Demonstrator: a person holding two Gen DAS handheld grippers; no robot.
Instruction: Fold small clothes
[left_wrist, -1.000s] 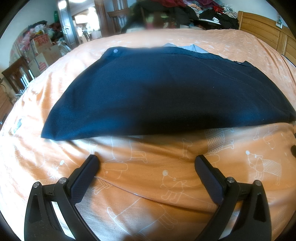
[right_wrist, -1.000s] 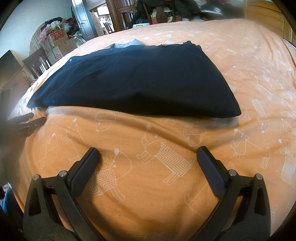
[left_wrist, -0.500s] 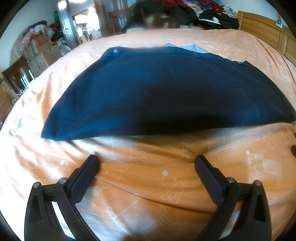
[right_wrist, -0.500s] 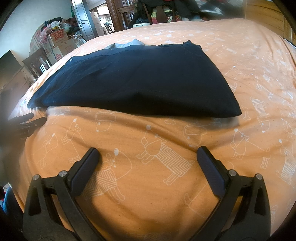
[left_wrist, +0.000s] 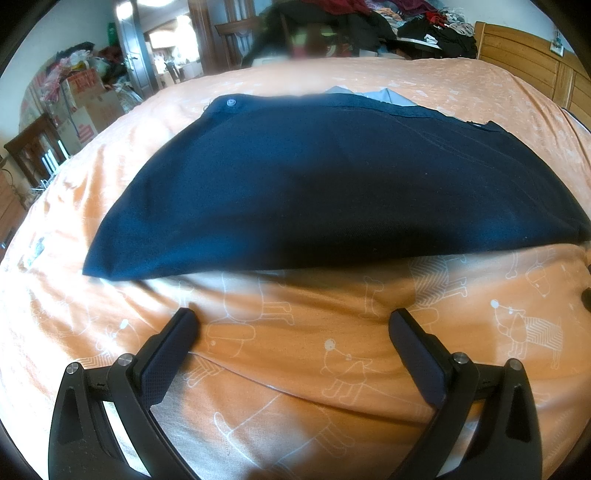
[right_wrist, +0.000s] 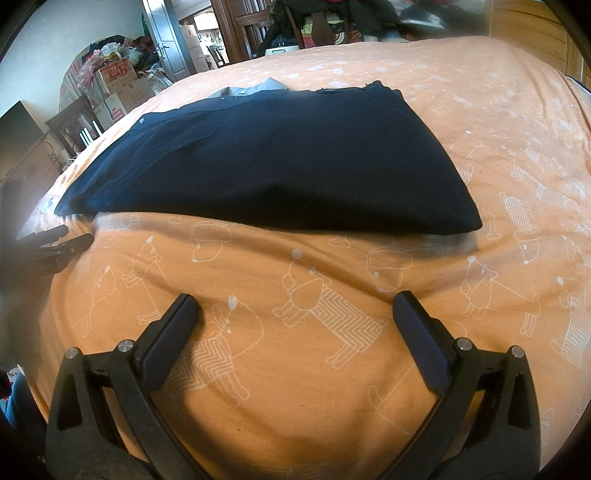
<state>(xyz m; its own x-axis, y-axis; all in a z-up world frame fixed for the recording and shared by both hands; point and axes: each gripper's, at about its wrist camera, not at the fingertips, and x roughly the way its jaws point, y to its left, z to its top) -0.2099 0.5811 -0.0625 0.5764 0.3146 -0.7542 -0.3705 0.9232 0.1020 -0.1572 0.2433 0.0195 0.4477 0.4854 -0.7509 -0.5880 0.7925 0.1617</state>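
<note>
A dark navy garment (left_wrist: 332, 184) lies folded flat on the orange bed sheet (left_wrist: 295, 350), with a button near its far left corner and a strip of grey lining showing at its far edge. My left gripper (left_wrist: 293, 321) is open over bare sheet, a short way in front of the garment's near fold. The same garment (right_wrist: 273, 162) shows in the right wrist view. My right gripper (right_wrist: 295, 310) is open too, holding nothing, short of the near edge. The left gripper's fingertips (right_wrist: 55, 245) appear at the left edge of the right wrist view.
The sheet carries white dog drawings. A wooden headboard (left_wrist: 532, 62) stands at the right. Piled clothes (left_wrist: 369, 26) lie beyond the bed's far side. Cardboard boxes (right_wrist: 118, 88), a dark chair (right_wrist: 77, 125) and a doorway are at the far left.
</note>
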